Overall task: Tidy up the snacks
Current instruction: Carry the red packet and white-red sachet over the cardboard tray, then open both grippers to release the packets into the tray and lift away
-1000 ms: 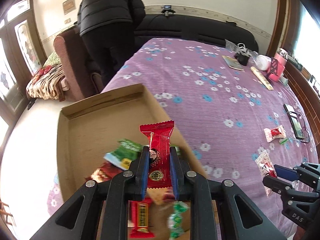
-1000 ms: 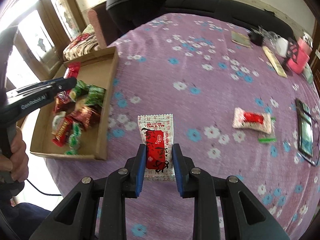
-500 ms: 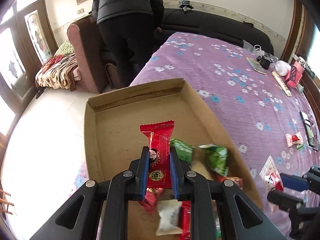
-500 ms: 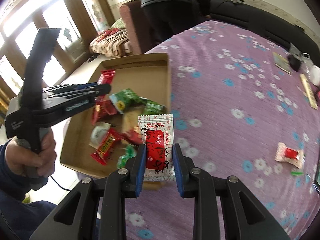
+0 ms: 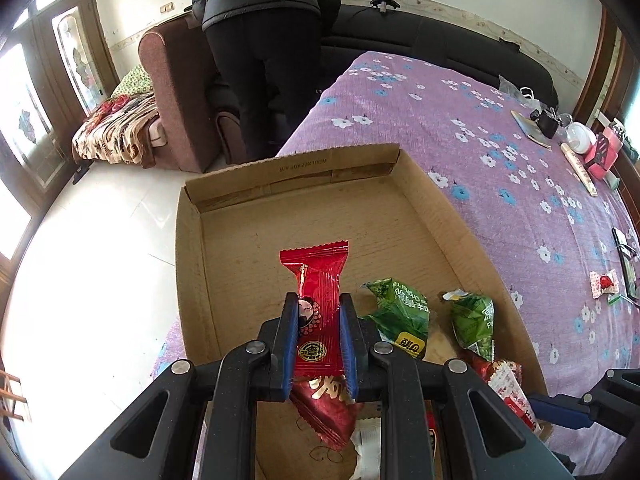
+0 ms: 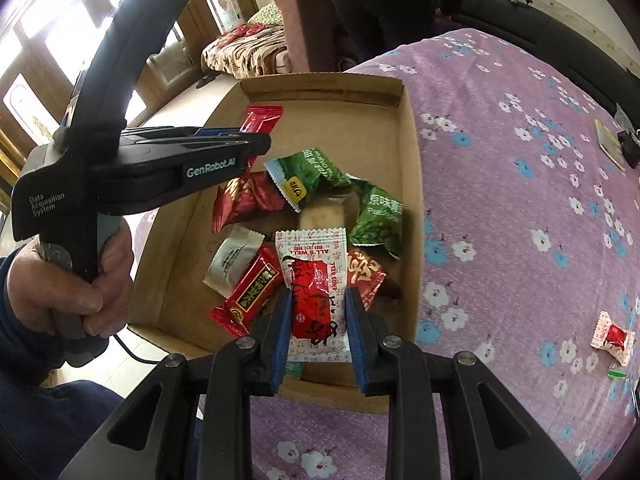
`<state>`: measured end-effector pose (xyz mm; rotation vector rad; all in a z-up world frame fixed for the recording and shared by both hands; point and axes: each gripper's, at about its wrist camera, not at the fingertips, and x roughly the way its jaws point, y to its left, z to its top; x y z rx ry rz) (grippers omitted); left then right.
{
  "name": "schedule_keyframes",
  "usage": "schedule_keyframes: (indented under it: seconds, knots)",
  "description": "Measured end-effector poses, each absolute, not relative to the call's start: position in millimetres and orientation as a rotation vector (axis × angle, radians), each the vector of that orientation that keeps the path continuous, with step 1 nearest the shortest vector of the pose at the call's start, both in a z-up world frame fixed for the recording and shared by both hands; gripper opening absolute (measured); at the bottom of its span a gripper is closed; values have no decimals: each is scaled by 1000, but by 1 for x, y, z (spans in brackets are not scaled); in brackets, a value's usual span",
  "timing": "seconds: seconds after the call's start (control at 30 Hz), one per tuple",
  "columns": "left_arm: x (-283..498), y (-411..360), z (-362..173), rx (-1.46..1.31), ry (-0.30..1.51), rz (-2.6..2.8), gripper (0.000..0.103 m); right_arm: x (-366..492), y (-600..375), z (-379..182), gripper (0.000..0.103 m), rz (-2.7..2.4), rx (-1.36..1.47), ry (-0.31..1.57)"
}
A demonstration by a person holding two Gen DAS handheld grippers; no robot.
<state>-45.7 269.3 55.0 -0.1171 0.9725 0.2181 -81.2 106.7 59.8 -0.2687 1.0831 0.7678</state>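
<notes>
A shallow cardboard box (image 5: 192, 248) (image 6: 412, 184) sits on the purple flowered table edge and holds several snack packets, among them green pea bags (image 5: 400, 312) (image 6: 312, 176). My left gripper (image 5: 319, 320) is shut on a red candy packet (image 5: 318, 280) and holds it above the box's middle; it shows in the right wrist view (image 6: 256, 136) over the box's left side. My right gripper (image 6: 316, 312) is shut on a white-and-red packet (image 6: 314, 276) above the box's near end. One white-and-red candy (image 6: 612, 338) (image 5: 604, 283) lies on the cloth to the right.
A person in black (image 5: 264, 40) stands beyond the table by a brown armchair (image 5: 176, 92). A phone (image 5: 626, 264), a pink box (image 5: 602, 152) and small items lie at the table's far right. The floor (image 5: 100, 260) drops off left of the box.
Both grippers have moved left over the box, each still holding its packet. The right gripper came from the open cloth to above the box's near end.
</notes>
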Motion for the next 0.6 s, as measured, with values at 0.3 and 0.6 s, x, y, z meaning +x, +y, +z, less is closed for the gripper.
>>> schedule_keyframes:
  seconds: [0.3,0.6]
  knots:
    - [-44,271,52,-110,985,202,20,-79,114,56,26,769,-266,1096]
    - [-46,268,58,-119,981,197,20,-89,116,64,28,807,-290,1053]
